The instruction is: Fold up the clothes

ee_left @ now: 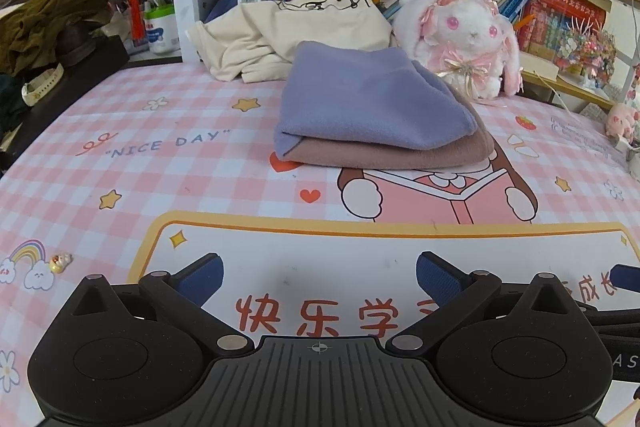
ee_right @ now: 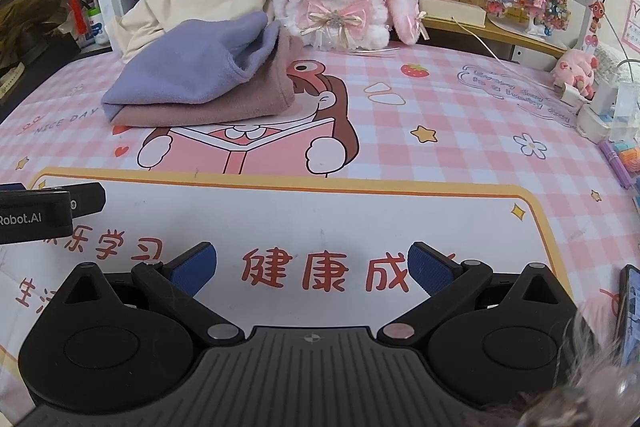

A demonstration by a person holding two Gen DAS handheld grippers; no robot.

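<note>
clothes: purple cloth [ee_left: 372,99] folded, stacked on folded brown cloth [ee_left: 400,153], centre of frame, likely parked clear of working space. cream shirt [ee_left: 280,35] crumpled behind, upper centre, probably next to fold. left gripper [ee_left: 318,277] and right gripper [ee_right: 312,265] spread wide, holding nothing, hovering low over pink mat [ee_left: 160,163], well short of stack.

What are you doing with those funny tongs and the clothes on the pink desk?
Someone is folding clothes with a pair of tongs in each hand. Right now the left tongs and the right tongs are both open and hold nothing, hovering over the pink checked desk mat. A folded purple cloth lies on top of a folded dusty-pink cloth. Behind them a cream garment lies crumpled, not yet folded, beside a plush bunny.
</note>
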